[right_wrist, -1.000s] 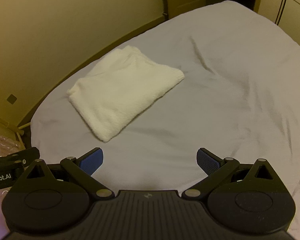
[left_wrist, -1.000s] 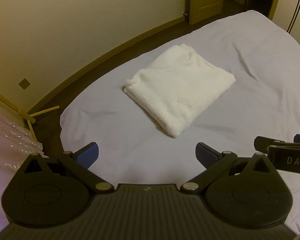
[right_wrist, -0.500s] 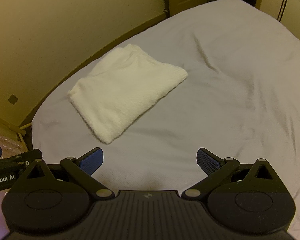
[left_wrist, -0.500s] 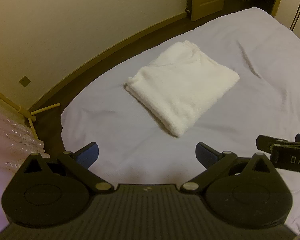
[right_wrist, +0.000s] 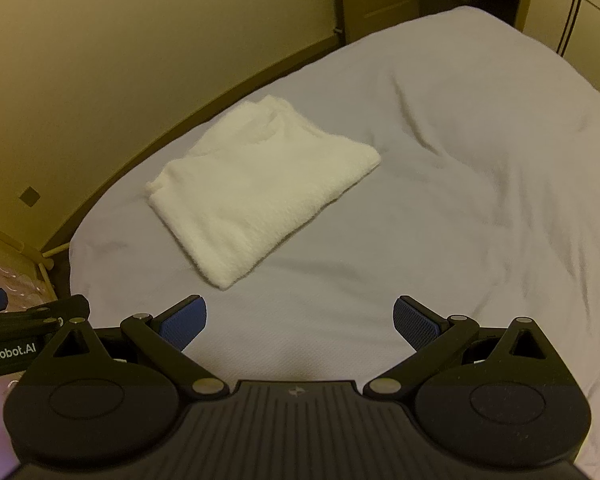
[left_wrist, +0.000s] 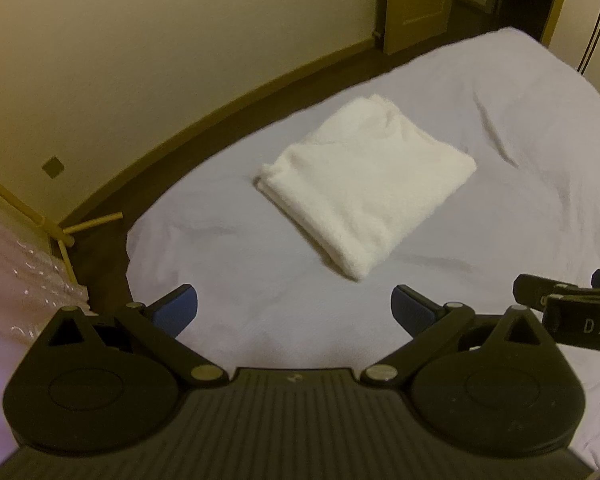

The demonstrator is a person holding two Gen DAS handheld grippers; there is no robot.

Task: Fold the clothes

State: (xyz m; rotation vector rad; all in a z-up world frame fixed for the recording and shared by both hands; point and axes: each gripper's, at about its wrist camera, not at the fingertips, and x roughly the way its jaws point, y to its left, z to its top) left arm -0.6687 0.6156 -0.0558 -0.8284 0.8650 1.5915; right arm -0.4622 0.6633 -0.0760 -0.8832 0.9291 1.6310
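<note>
Both grippers hover above the near part of the bed, side by side and aimed forward over the sheet toward the folded white garment. The left gripper has its jaws spread wide apart with nothing between them; its blue-padded fingertips sit short of the garment's near corner, clear of it. The right gripper is posed the same way, jaws wide apart and empty, its textured blue pads short of the garment and to its right. Each gripper shows at the edge of the other's view: the right gripper beside the left one, and the left gripper beside the right one, its black body bearing white lettering.

The garment lies flat on the bed, near the bed's left edge by the wall. It is a thick, fluffy, terry-like cloth folded into a neat, roughly rectangular stack set diagonally, with a rounded, doubled fold along its near-left edge and slightly rumpled layers at its far corner. The sheet under it is smooth, pale lilac-grey fabric with soft creases to the garment's right. The gripper bodies are matte black plastic with ribbed centre panels, round discs and metal pivot pins. Left of the bed, a wooden frame and crinkled clear plastic stand by the wall.
</note>
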